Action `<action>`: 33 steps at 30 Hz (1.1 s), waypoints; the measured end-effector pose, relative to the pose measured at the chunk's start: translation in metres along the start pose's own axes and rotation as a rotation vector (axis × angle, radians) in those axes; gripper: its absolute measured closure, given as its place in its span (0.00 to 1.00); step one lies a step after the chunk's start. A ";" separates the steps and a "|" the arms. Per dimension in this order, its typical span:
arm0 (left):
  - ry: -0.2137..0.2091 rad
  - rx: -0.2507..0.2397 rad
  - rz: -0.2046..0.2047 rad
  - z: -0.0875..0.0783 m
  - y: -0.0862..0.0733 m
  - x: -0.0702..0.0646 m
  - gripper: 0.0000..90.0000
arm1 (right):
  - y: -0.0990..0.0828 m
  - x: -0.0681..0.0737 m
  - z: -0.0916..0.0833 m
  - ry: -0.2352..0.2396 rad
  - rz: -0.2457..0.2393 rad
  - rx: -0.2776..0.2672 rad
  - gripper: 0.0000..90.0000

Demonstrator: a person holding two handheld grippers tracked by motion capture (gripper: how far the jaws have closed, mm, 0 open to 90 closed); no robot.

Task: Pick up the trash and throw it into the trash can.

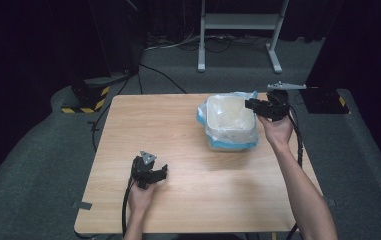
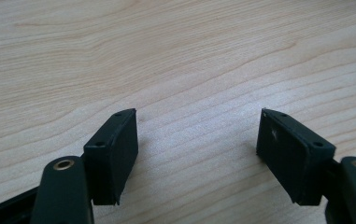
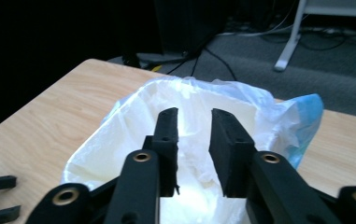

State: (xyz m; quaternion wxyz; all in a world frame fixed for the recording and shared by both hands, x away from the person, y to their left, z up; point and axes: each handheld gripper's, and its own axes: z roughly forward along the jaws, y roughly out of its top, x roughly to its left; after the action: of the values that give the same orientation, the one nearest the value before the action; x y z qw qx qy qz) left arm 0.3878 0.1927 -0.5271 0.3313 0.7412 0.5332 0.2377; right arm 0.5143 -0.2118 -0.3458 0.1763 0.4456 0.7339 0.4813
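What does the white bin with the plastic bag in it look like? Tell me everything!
The bin is a small, squarish white tub standing upright on the far right part of the wooden table. A thin, see-through plastic bag lines it, crinkly and folded out over the rim, with a blue tint along its outer edges. Nothing can be made out inside it. The right gripper hangs over its right rim, jaws a little apart; whether they touch the bag is unclear.

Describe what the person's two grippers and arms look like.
Both the left gripper and the right gripper are black, with flat rectangular jaws and brass-ringed pivots. Each carries a grey three-cornered plate and trails a black cable. The forearms are bare, without sleeves.
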 end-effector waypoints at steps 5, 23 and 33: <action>0.000 0.000 0.000 0.000 0.000 0.000 0.32 | -0.005 -0.002 -0.002 -0.009 0.005 -0.001 0.74; 0.001 0.001 0.003 0.000 0.000 0.000 0.32 | -0.018 -0.004 -0.029 -0.024 -0.009 -0.066 0.65; 0.001 0.000 0.002 0.000 0.000 0.000 0.32 | -0.026 -0.010 -0.043 -0.040 -0.009 -0.061 0.64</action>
State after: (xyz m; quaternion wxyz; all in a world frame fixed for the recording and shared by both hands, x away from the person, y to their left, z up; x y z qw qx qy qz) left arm 0.3878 0.1928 -0.5271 0.3306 0.7418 0.5326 0.2384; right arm 0.4774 -0.2467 -0.3501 0.2066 0.4461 0.7174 0.4935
